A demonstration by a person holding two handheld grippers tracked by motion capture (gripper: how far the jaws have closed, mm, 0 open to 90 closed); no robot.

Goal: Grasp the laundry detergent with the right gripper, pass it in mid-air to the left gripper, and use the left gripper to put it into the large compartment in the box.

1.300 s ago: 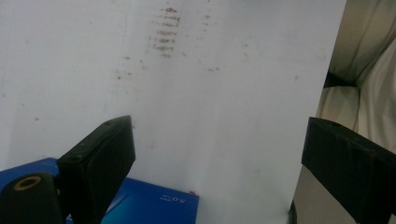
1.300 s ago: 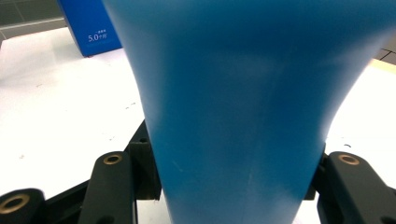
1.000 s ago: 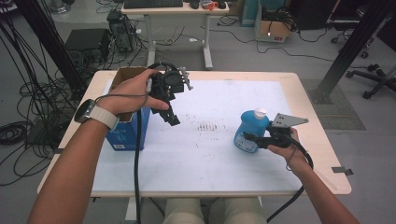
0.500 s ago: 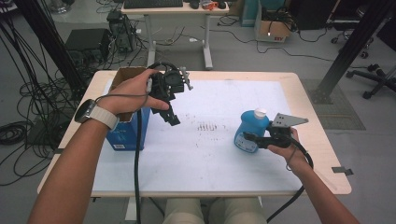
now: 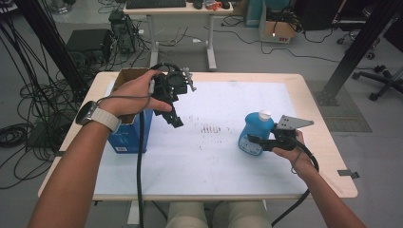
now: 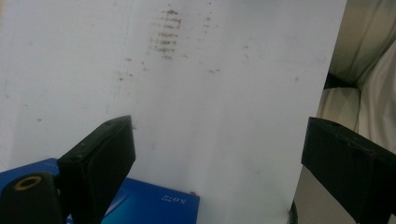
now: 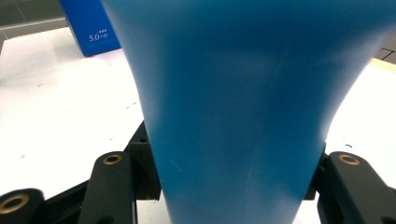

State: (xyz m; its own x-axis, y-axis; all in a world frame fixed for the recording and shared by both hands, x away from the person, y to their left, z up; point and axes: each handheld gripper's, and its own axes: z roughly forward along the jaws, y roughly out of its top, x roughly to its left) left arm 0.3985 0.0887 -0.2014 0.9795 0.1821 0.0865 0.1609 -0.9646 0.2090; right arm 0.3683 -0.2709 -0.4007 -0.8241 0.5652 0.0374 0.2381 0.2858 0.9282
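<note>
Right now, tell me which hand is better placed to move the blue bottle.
The right. Its gripper is already shut on the blue bottle. The left gripper hangs open above the mat by the blue box, well away from it.

bottle: bright blue body, white cap, pale label patch low on its side. box at the table's left edge: deep blue with small white print, brown cardboard flaps on top. table: light wood rim, white sheet over it with rows of brownish smudge marks near the middle. left gripper and right gripper: black jaws, brass-coloured rings at the pivots; grey plate on the right one. black cables. watch on the left wrist: pale grey-white strap.
</note>
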